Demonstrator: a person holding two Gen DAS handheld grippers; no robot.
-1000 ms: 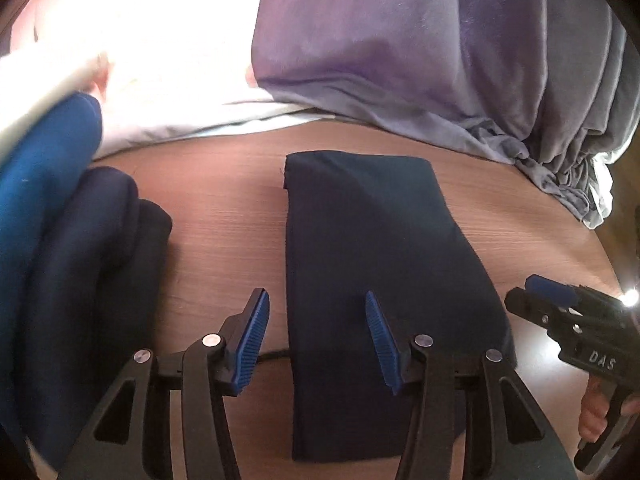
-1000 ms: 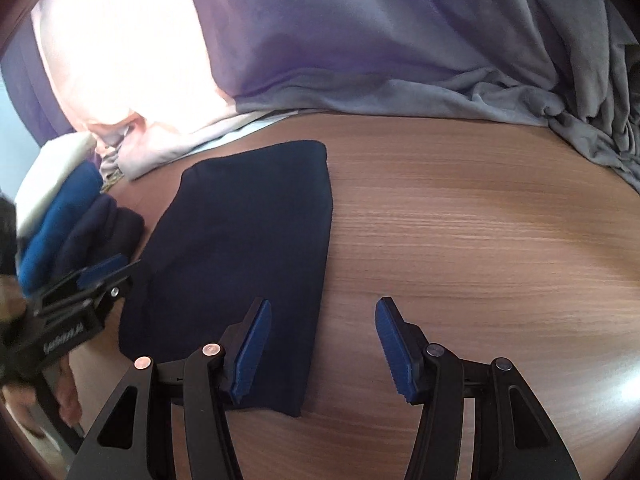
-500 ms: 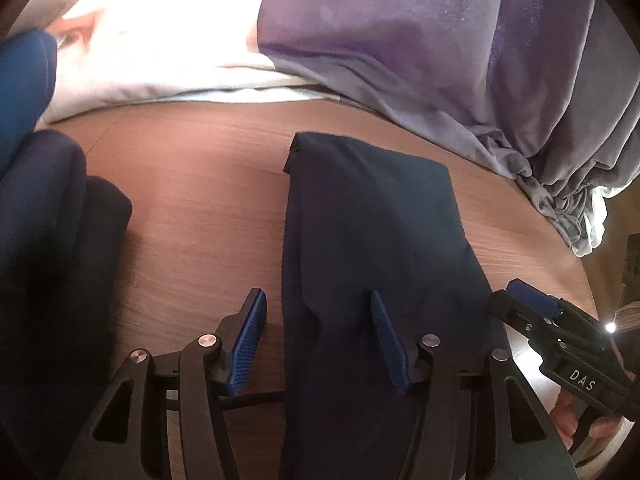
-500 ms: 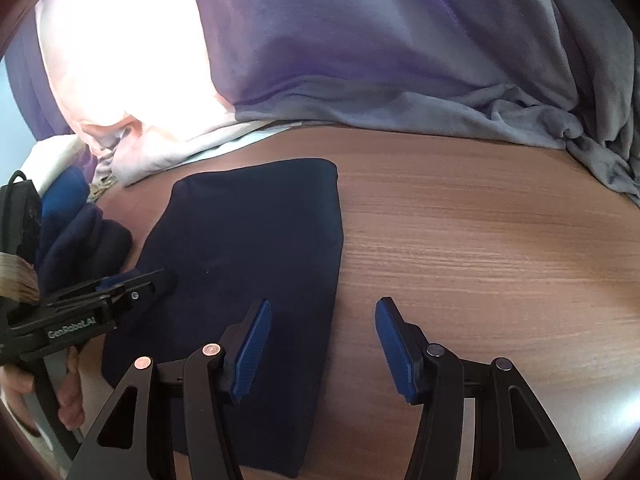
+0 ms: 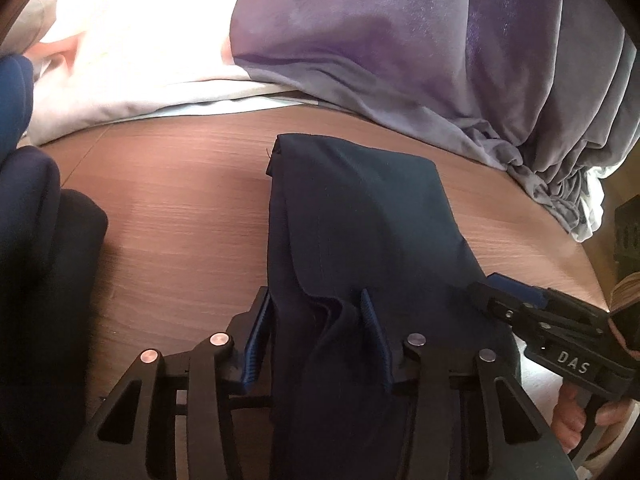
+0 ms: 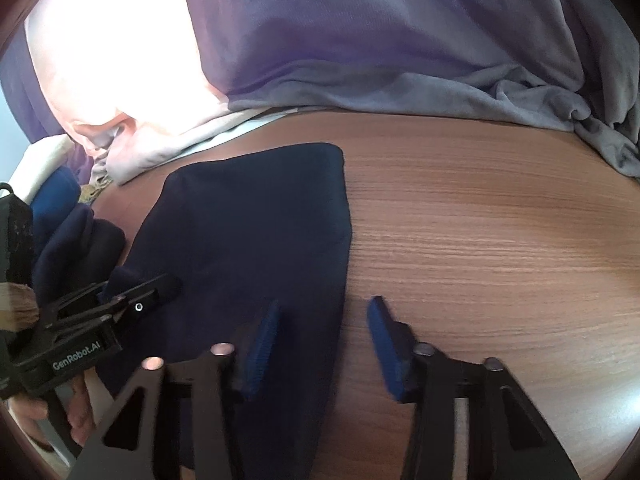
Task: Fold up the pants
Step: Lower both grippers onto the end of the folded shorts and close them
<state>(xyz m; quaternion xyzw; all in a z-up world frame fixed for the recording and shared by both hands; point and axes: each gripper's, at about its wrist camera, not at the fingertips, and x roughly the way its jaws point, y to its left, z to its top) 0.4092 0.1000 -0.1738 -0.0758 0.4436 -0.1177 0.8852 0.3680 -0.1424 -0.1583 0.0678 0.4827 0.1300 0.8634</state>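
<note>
On the wooden worktop [image 5: 168, 216], left wrist view: the folded navy pants [image 5: 360, 232] lie lengthwise, far end toward the grey-purple cloth heap [image 5: 400, 48]. The left tool [image 5: 316, 332] has its blue pads [image 5: 258, 336] on either side of a bunched ridge of pants fabric at the near end; the fabric fills the gap and touches both pads, so it grips the pants. The right tool [image 5: 486, 290] shows at the right edge, its tip over the pants' right border; from here I cannot tell how its jaws stand. A stack of dark folded garments [image 5: 44, 264] sits at the left, apart from the pants. White cloth [image 5: 120, 60] lies behind, overexposed.

Right wrist view: pants [image 6: 256, 216] left of centre, bare worktop [image 6: 480, 220] to the right. The right tool [image 6: 324, 338] is spread wide, its left pad over the pants' right edge and its right pad above bare wood; nothing is between them. This view alone shows that gap. The left tool [image 6: 166, 286] enters from the left with its tip on the pants' left side. The dark stack [image 6: 76, 248] is partly hidden behind it.
</note>
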